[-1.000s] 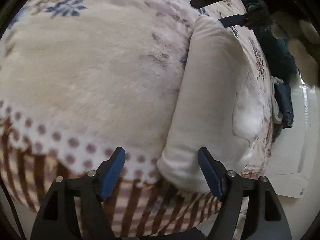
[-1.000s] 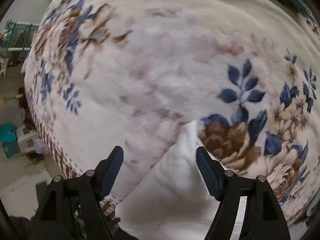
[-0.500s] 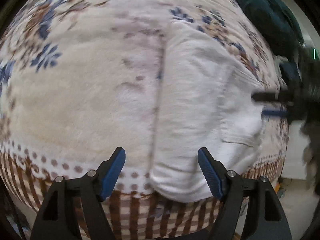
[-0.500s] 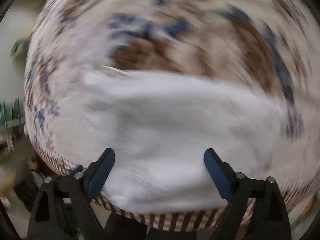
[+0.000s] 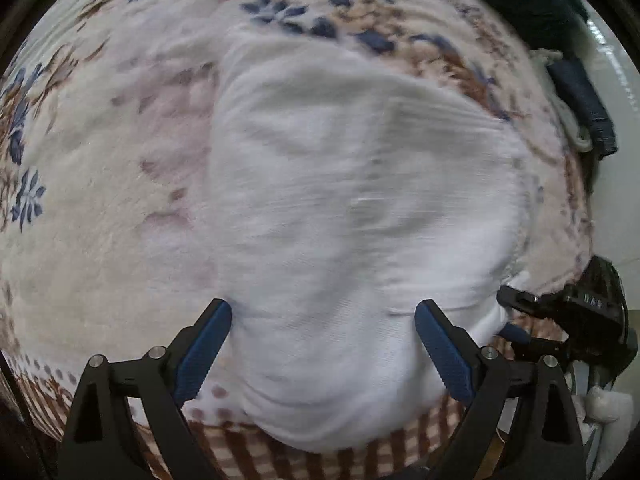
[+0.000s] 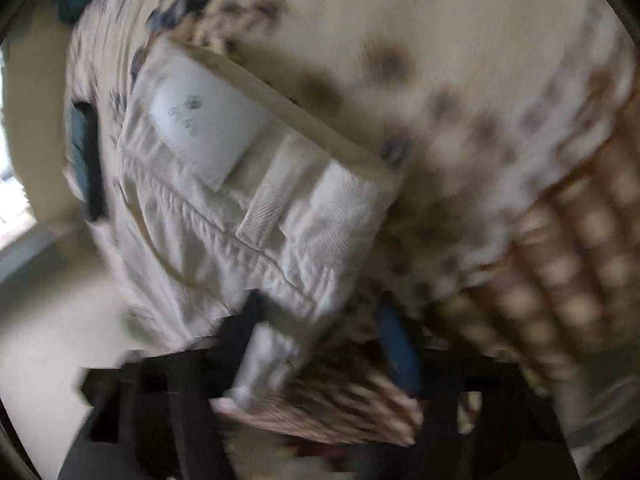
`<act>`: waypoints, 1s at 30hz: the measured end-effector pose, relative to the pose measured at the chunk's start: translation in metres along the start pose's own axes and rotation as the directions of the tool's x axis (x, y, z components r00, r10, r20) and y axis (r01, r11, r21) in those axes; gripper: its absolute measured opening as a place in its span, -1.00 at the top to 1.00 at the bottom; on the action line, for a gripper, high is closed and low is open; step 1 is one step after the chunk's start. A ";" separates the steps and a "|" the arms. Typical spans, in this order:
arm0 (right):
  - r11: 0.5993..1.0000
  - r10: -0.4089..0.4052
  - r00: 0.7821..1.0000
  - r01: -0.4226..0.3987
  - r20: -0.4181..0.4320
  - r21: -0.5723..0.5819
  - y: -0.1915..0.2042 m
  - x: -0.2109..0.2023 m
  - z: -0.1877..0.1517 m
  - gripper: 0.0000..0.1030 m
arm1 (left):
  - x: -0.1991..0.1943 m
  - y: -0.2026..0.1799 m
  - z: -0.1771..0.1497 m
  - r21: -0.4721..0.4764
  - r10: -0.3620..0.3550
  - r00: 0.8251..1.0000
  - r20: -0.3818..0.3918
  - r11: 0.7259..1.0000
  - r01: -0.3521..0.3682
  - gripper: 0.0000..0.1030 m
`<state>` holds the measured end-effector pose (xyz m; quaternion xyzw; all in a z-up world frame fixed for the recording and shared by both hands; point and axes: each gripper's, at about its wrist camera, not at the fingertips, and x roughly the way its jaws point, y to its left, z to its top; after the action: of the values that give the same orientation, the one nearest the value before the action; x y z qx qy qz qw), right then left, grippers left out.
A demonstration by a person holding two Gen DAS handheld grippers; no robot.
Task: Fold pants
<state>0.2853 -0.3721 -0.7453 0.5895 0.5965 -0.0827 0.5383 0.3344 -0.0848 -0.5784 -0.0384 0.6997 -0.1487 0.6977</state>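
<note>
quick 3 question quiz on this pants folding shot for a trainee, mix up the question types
1. True or false: the white pants lie on a floral blanket.
2. Multiple choice: which part of the pants sits between the fingers of the right gripper? A) a leg hem B) the waistband corner C) nothing
3. Fill in: the left gripper hovers over the pants with its jaws ____.

Key
1. True.
2. B, the waistband corner, with a belt loop nearby; the jaws are closing.
3. Open, and still opening; nothing is pinched.
</note>
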 end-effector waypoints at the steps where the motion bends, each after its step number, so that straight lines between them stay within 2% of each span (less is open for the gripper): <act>1: 1.000 0.000 1.000 0.000 0.007 0.008 -0.005 0.004 -0.002 0.20 | 0.003 0.007 -0.001 -0.012 0.012 1.000 -0.012 1.000 -0.013 -0.82; 3: 0.997 -0.064 0.998 0.064 -0.001 -0.033 -0.011 0.007 -0.006 0.20 | 0.003 0.023 -0.001 -0.048 0.018 1.000 -0.021 0.999 -0.019 -0.82; 4: 0.997 -0.056 0.998 0.056 0.005 -0.046 -0.012 0.004 -0.008 0.11 | -0.001 0.029 -0.001 -0.066 0.009 1.000 -0.009 0.998 -0.009 -0.82; 5: 0.998 -0.036 0.999 0.036 0.006 -0.056 -0.014 0.001 -0.009 -0.08 | -0.007 0.035 -0.001 -0.081 0.003 1.000 0.013 0.997 -0.002 -0.82; 6: 0.998 -0.005 1.000 0.005 0.007 -0.062 -0.017 -0.003 -0.009 -0.17 | -0.013 0.040 0.001 -0.095 -0.008 0.999 0.039 0.995 0.012 -0.82; 8: 0.996 0.049 0.998 -0.047 0.027 -0.077 -0.024 -0.009 -0.008 -0.54 | -0.019 0.050 0.004 -0.132 -0.070 0.995 0.078 0.988 0.080 -0.85; 11: 0.979 0.194 0.981 -0.193 0.007 -0.060 -0.037 0.000 -0.007 -0.57 | -0.009 0.068 0.011 -0.225 -0.191 0.977 0.091 0.952 0.207 -0.91; 13: 0.954 0.298 0.954 -0.299 -0.036 -0.031 -0.044 0.026 -0.008 -0.57 | -0.002 0.076 0.015 -0.263 -0.247 0.963 0.110 0.927 0.267 -0.91; 14: 0.949 0.313 0.949 -0.314 -0.039 -0.026 -0.045 0.035 -0.008 -0.61 | 0.003 0.078 0.017 -0.270 -0.264 0.957 0.118 0.919 0.287 -0.91; 16: 0.936 0.350 0.937 -0.350 -0.014 -0.042 -0.044 0.049 -0.009 -0.86 | 0.014 0.080 0.023 -0.273 -0.303 0.945 0.122 0.905 0.326 -0.91; 17: 0.927 0.372 0.928 -0.371 0.008 -0.055 -0.042 0.054 -0.008 -0.92 | 0.018 0.080 0.025 -0.272 -0.327 0.937 0.124 0.897 0.349 -0.91; 19: 0.911 0.410 0.912 -0.408 0.029 -0.053 -0.040 0.057 -0.009 -0.96 | 0.027 0.076 0.031 -0.267 -0.375 0.919 0.120 0.879 0.394 -0.91; 20: 0.894 0.448 0.893 -0.446 0.042 -0.050 -0.040 0.058 -0.010 -0.96 | 0.030 0.073 0.035 -0.257 -0.399 0.909 0.118 0.872 0.416 -0.91; 22: 0.859 0.512 0.858 -0.510 0.043 -0.057 -0.039 0.060 -0.013 -0.96 | 0.032 0.065 0.041 -0.224 -0.413 0.904 0.110 0.876 0.428 -0.91; 23: 0.854 0.519 0.854 -0.516 0.041 -0.067 -0.040 0.061 -0.015 -0.95 | 0.034 0.061 0.044 -0.211 -0.412 0.906 0.101 0.881 0.424 -0.91; 24: 0.860 0.507 0.861 -0.504 0.040 -0.080 -0.038 0.064 -0.014 -0.95 | 0.038 0.058 0.047 -0.198 -0.412 0.907 0.091 0.885 0.422 -0.91; 27: 0.862 0.505 0.861 -0.501 0.063 -0.070 -0.039 0.075 -0.010 -0.95 | 0.039 0.055 0.052 -0.181 -0.421 0.903 0.092 0.884 0.430 -0.89; 28: 0.866 0.499 0.863 -0.494 0.077 -0.075 -0.037 0.076 -0.011 -0.95 | 0.037 0.054 0.054 -0.172 -0.416 0.904 0.095 0.888 0.426 -0.76; 29: 0.876 0.481 0.872 -0.474 0.091 -0.086 -0.033 0.076 -0.014 -0.92 | 0.034 0.052 0.055 -0.163 -0.407 0.908 0.100 0.893 0.419 -0.50; 30: 0.889 0.456 0.883 -0.445 0.109 -0.110 -0.027 0.074 -0.021 -0.85 | 0.029 0.051 0.054 -0.149 -0.412 0.904 0.117 0.892 0.426 -0.37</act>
<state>0.2727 -0.3193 -0.8065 0.6828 0.4092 0.0306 0.6045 0.3949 -0.0522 -0.6184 -0.2539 0.6558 -0.2335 0.6715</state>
